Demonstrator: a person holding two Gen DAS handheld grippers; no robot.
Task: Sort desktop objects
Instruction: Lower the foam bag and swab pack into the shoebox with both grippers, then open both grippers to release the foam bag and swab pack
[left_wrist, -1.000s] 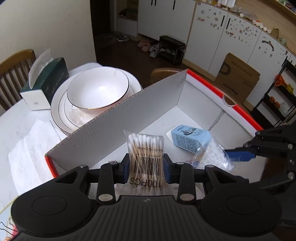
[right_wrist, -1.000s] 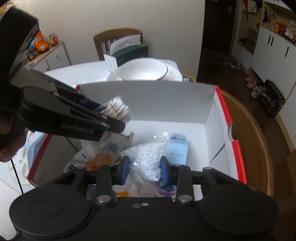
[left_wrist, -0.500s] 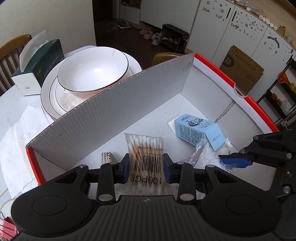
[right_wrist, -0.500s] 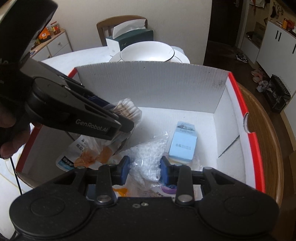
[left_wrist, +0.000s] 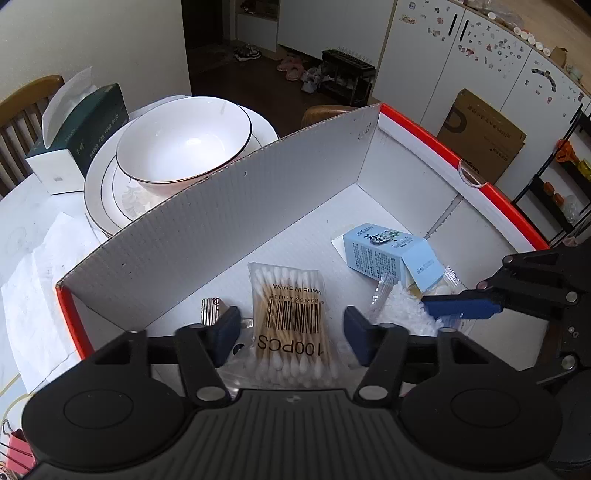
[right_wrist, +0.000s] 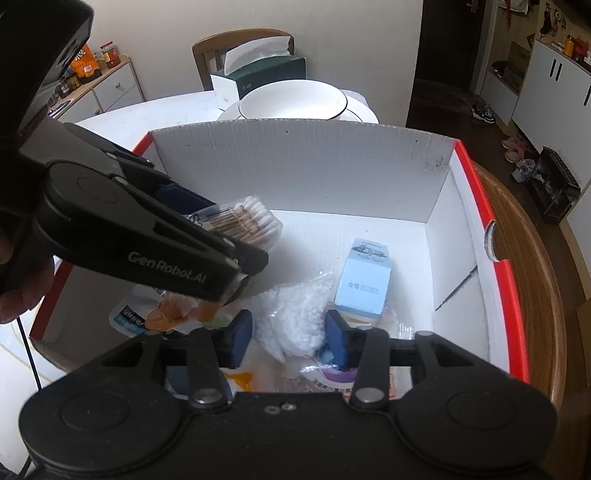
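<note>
Over the white cardboard box, the left tool has just been opening; the cotton swab pack lies between its spread pads, untouched. The right tool has also just been opening, its pads clear of the clear bag of white pellets. A light blue carton lies nearby.

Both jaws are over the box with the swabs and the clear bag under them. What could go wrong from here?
1. The left gripper has just been opening; the cotton swab pack sits between its pads, no longer pinched, and may land askew on the loose packets below.
2. The right gripper has just been opening around the clear bag; crinkly film might snag a pad on withdrawal.
3. The grippers are close inside the box; they might collide.
</note>
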